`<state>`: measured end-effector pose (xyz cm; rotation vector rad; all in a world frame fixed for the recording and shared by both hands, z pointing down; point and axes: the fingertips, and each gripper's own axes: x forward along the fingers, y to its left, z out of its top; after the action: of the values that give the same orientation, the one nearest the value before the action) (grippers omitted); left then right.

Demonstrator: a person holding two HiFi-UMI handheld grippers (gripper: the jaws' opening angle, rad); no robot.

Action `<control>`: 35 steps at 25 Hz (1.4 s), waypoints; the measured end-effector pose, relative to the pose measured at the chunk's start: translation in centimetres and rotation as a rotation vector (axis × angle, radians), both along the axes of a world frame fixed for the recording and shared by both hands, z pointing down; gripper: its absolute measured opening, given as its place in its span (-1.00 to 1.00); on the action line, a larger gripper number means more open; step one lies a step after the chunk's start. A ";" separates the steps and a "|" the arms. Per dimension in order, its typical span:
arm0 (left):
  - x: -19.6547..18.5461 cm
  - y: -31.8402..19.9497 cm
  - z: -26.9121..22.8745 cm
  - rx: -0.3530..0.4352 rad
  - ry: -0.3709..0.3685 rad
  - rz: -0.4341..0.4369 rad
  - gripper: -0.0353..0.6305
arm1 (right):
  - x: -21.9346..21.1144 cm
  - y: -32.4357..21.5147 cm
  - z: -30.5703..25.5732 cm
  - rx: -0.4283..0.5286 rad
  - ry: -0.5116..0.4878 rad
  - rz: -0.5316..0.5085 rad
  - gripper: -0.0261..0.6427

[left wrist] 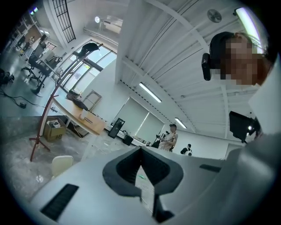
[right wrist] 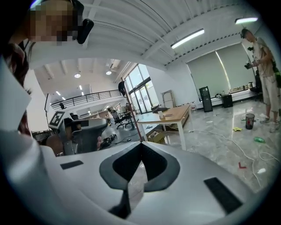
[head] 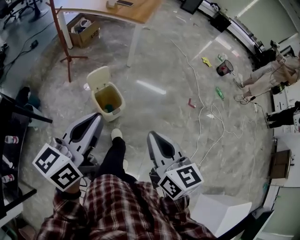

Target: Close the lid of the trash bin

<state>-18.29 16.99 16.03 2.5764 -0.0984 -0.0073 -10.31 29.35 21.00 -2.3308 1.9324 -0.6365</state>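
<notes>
The cream trash bin (head: 108,99) stands on the marble floor ahead of me, its lid (head: 99,77) raised upright at the back and something green inside. My left gripper (head: 97,117) is shut and empty, its tip just short of the bin's near side. Further right, my right gripper (head: 151,135) is also shut and empty, well apart from the bin. In the left gripper view the jaws (left wrist: 140,148) meet at a point and the bin's lid (left wrist: 61,165) shows at lower left. The right gripper view shows its jaws (right wrist: 141,144) closed, with no bin in sight.
A red coat stand (head: 63,42) and a cardboard box (head: 84,30) stand behind the bin, under a wooden table (head: 126,9). A white cable (head: 199,103) trails across the floor to the right, with bits of litter and a small black bin (head: 224,68). A person (head: 267,75) stands at far right.
</notes>
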 end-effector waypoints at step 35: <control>12.6 -23.3 4.1 -0.064 -0.133 -0.624 -0.86 | 18.1 -32.0 2.7 -0.093 -0.026 -0.658 -0.89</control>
<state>-5.65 -6.29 20.18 2.3767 -0.9269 -0.0645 7.74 -2.66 23.72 -1.6739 2.7106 -0.7902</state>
